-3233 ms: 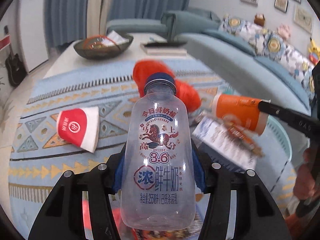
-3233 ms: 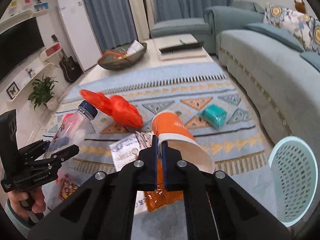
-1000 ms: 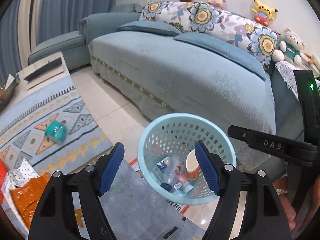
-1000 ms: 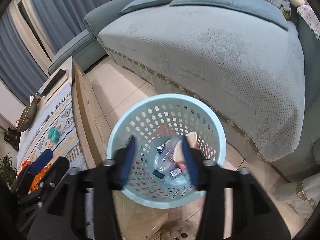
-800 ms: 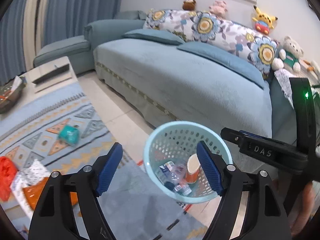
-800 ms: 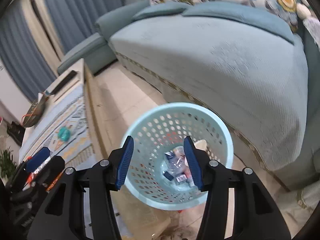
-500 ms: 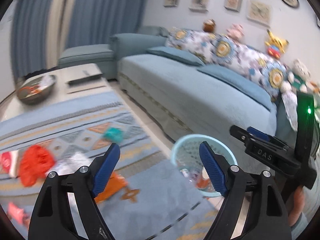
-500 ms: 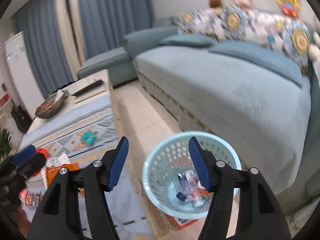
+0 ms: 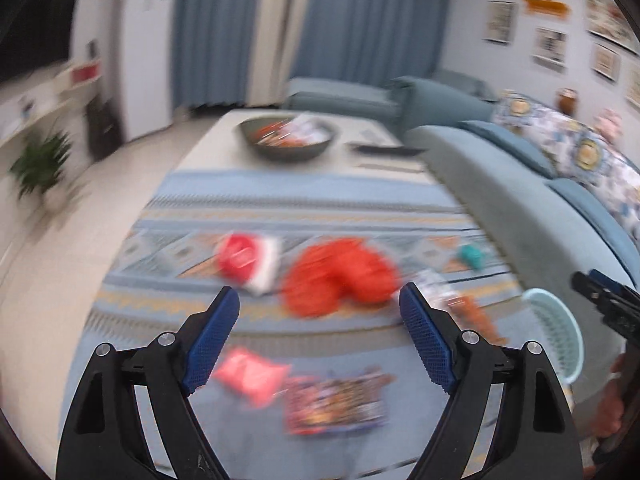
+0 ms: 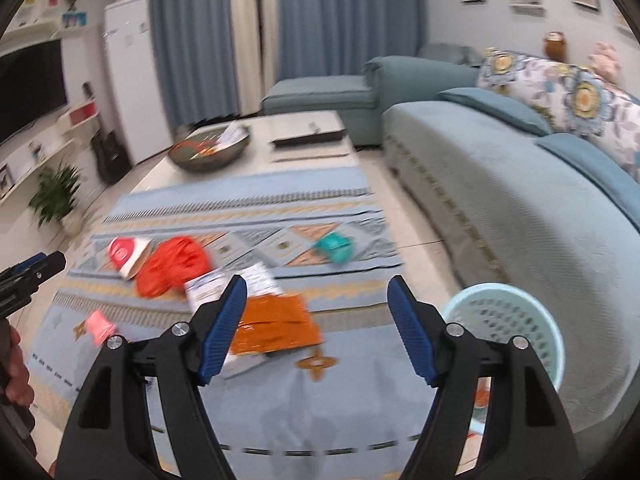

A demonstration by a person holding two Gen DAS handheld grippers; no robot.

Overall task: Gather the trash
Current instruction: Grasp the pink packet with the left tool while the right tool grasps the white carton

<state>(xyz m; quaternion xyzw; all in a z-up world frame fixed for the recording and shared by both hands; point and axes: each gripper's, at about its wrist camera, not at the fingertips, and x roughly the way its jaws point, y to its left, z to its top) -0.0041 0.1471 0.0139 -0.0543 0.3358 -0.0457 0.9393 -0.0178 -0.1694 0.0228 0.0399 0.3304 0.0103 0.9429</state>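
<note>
My left gripper [image 9: 319, 304] is open and holds nothing; it hangs above the patterned rug [image 9: 280, 216]. Ahead of it lie a crumpled orange-red bag [image 9: 340, 278], a red and white paper cup [image 9: 248, 258], a pink wrapper [image 9: 250, 374] and a dark printed packet [image 9: 334, 404]. My right gripper [image 10: 316, 296] is empty and its jaws are opening. Just beyond its left finger lie an orange foil packet [image 10: 276, 324] and a white printed wrapper [image 10: 230, 280]. A small teal object [image 10: 334, 248] sits farther out. The pale blue perforated basket [image 10: 510, 324] stands at the right, by the sofa.
A long blue-grey sofa [image 10: 520, 200] runs along the right. A low white table [image 10: 280, 144] beyond the rug carries a dark bowl [image 10: 208, 152] and a flat tray. A potted plant [image 10: 56, 196], a guitar and a white fridge stand at the left. A hand [image 10: 16, 364] shows at the left edge.
Both grippers have swung away from the basket toward the littered rug and risen a little. The basket, earlier between the fingers, now sits off to the right. The right jaws have widened.
</note>
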